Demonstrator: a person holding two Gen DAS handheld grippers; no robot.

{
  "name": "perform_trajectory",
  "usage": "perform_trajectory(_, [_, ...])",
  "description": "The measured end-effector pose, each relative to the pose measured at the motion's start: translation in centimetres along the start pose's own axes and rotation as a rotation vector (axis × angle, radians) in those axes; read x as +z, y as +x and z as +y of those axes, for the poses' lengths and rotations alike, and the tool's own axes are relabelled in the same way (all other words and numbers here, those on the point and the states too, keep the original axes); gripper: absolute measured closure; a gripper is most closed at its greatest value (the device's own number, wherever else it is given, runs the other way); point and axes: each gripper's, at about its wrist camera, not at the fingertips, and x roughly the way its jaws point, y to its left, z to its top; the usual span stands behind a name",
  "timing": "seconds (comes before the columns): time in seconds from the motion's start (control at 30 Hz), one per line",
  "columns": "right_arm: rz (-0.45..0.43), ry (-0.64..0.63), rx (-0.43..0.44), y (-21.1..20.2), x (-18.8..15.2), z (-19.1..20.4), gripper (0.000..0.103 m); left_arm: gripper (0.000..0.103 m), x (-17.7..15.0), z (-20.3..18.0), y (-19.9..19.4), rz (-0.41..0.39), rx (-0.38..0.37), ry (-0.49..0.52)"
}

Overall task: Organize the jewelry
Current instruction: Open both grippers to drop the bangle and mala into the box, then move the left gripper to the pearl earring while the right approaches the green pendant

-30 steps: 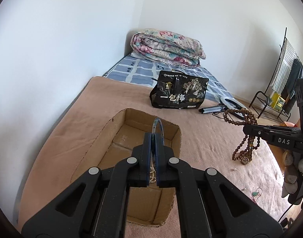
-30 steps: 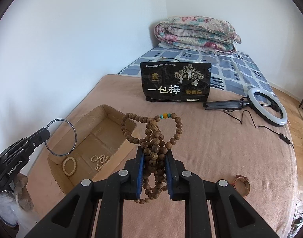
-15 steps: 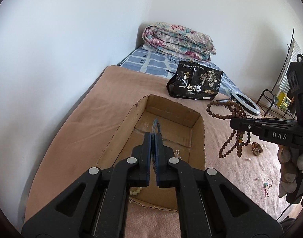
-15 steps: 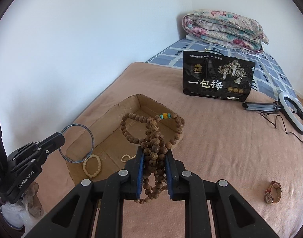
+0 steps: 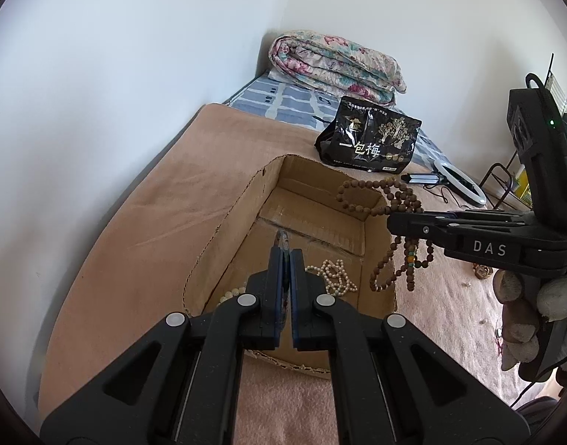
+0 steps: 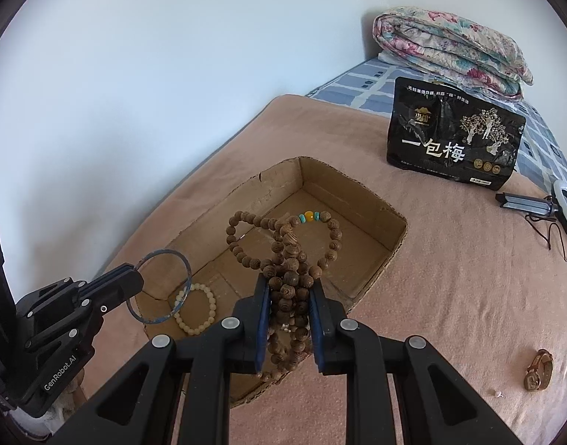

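Note:
An open cardboard box [image 5: 228, 218] [image 6: 354, 189] lies on the tan blanket. My left gripper [image 5: 286, 259] [image 6: 133, 278] is shut on a thin blue-grey bangle [image 6: 161, 287], seen edge-on as a sliver [image 5: 281, 239] in its own view, held over the box's near end. My right gripper [image 6: 289, 289] [image 5: 393, 218] is shut on a bunch of brown wooden prayer beads [image 6: 283, 244] [image 5: 394, 200] with turquoise and amber beads, hanging over the box. A cream bead bracelet [image 6: 196, 309] and a pearl strand [image 5: 333, 272] lie in the box.
A black snack bag [image 6: 454, 137] stands beyond the box. A ring light [image 5: 459, 181] with its cable lies further right. A small watch [image 6: 537, 369] rests on the blanket at the right. A folded floral quilt [image 5: 335, 63] sits at the far end. The white wall runs along the left.
Both grippers have come down and closer to the box. The wooden beads have moved left from over the blanket to over the box. The bangle now hangs lower, over the box's near end.

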Motion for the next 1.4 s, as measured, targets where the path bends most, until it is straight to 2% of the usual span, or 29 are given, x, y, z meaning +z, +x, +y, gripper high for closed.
perform_trajectory(0.17, [0.008,0.005,0.022,0.6,0.0,0.2,0.081,0.102,0.0,0.0,0.0,0.01,-0.007,-0.002])
perform_trajectory(0.23, [0.0,0.0,-0.003,0.4,-0.1,0.3,0.061,0.102,0.1,0.0,-0.2,0.005,-0.012,-0.003])
perform_trajectory(0.27, [-0.006,-0.001,-0.011,0.3,0.0,0.3,0.056,0.102,0.1,0.0,-0.2,0.005,-0.012,-0.003])
perform_trajectory(0.3, [-0.015,0.001,-0.013,0.1,0.0,0.2,0.045,0.098,0.0,-0.1,-0.1,0.008,-0.009,-0.003])
perform_trajectory(0.33, [-0.021,0.003,-0.016,-0.1,-0.1,0.1,0.035,0.085,0.0,-0.1,-0.1,0.011,-0.005,-0.002])
perform_trajectory(0.4, [-0.033,0.008,-0.025,-0.5,0.0,0.0,0.029,0.068,-0.1,-0.2,-0.3,0.002,-0.005,-0.003])
perform_trajectory(0.73, [-0.058,0.028,-0.045,-2.3,-0.4,-1.2,0.023,0.068,-0.1,-0.7,-0.7,-0.004,-0.003,-0.002])
perform_trajectory(0.97, [-0.093,0.026,-0.081,-5.0,-1.4,-2.6,0.016,0.068,-0.1,-1.5,-1.7,-0.031,0.003,-0.007])
perform_trajectory(1.4, [-0.163,0.066,-0.184,-12.4,-5.2,-8.9,0.011,0.068,-0.8,-7.1,-3.2,-0.035,-0.073,0.101])
